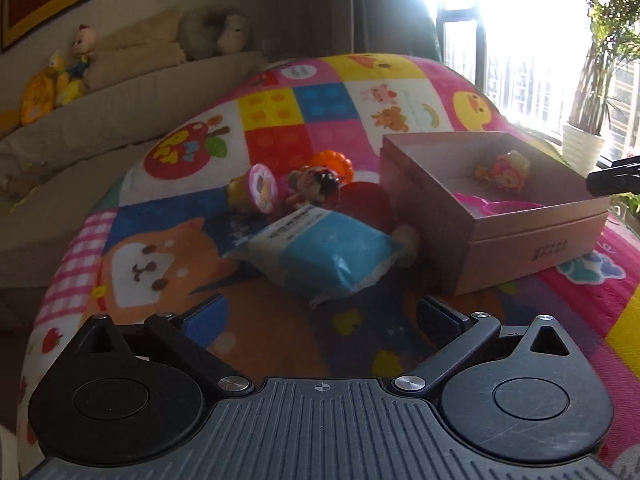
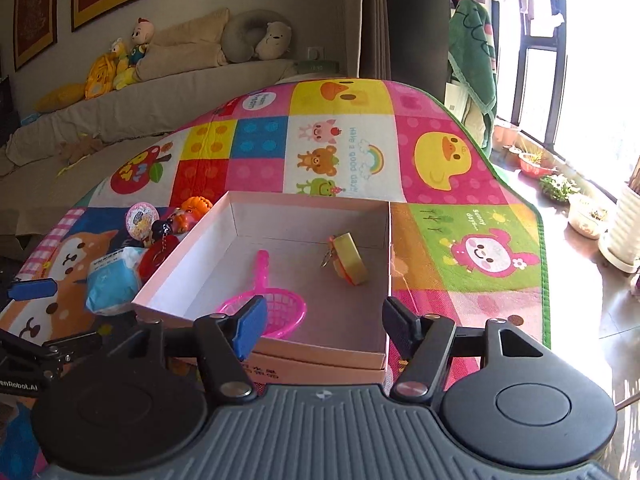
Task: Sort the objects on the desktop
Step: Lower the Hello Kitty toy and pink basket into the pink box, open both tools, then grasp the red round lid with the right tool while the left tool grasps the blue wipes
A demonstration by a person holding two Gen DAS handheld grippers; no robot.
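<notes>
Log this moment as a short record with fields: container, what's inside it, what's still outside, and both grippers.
container: open pink box on the play mat
inside: pink toy net, yellow keychain toy
outside, beside the box's left wall: blue packet, red round item, doll figure, orange pumpkin toy, small pink-lidded cup
left gripper: open, empty, facing the blue packet
right gripper: open, empty, over the box's near edge

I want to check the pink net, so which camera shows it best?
The right wrist view: the net lies in the box, handle and hoop mostly visible. The left wrist view shows only a pink sliver over the box wall.
</notes>
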